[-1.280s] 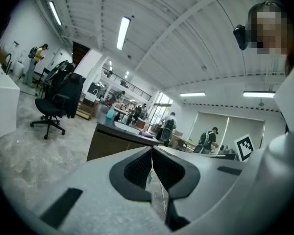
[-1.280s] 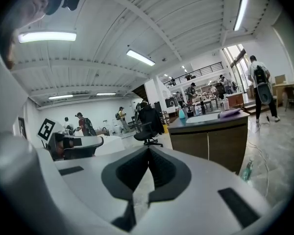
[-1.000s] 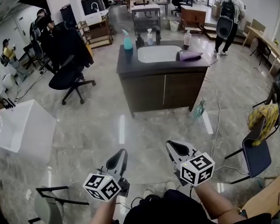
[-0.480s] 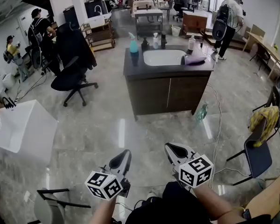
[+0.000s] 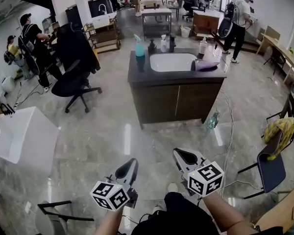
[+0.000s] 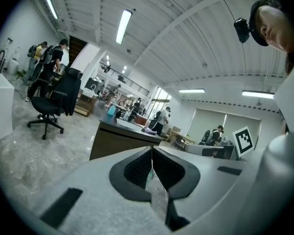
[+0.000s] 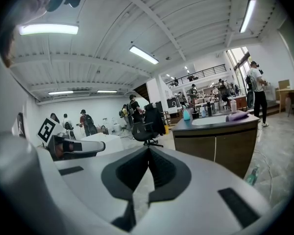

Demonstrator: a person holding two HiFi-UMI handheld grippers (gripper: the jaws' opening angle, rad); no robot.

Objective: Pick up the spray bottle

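A blue spray bottle (image 5: 138, 46) stands on the left end of the dark counter (image 5: 137, 75) beside a white sink (image 5: 172, 61); a clear spray bottle (image 5: 163, 43) and dark bottles stand behind the basin. The right gripper view shows the blue bottle (image 7: 186, 114) far ahead. A green bottle (image 5: 211, 120) lies on the floor by the cabinet's right corner. My left gripper (image 5: 132, 162) and right gripper (image 5: 179, 152) hover low over the floor, well short of the cabinet. Both are shut with nothing between their pads.
A black office chair (image 5: 71, 84) draped with a jacket stands left of the cabinet. A white box (image 5: 19, 133) sits at the far left. A chair with a yellow cloth (image 5: 279, 131) and floor cables (image 5: 229, 131) are at right. People stand at left and back.
The sink cabinet has come a little nearer and lower in the head view. Both grippers moved forward over the floor, still shut. People in the background have shifted.
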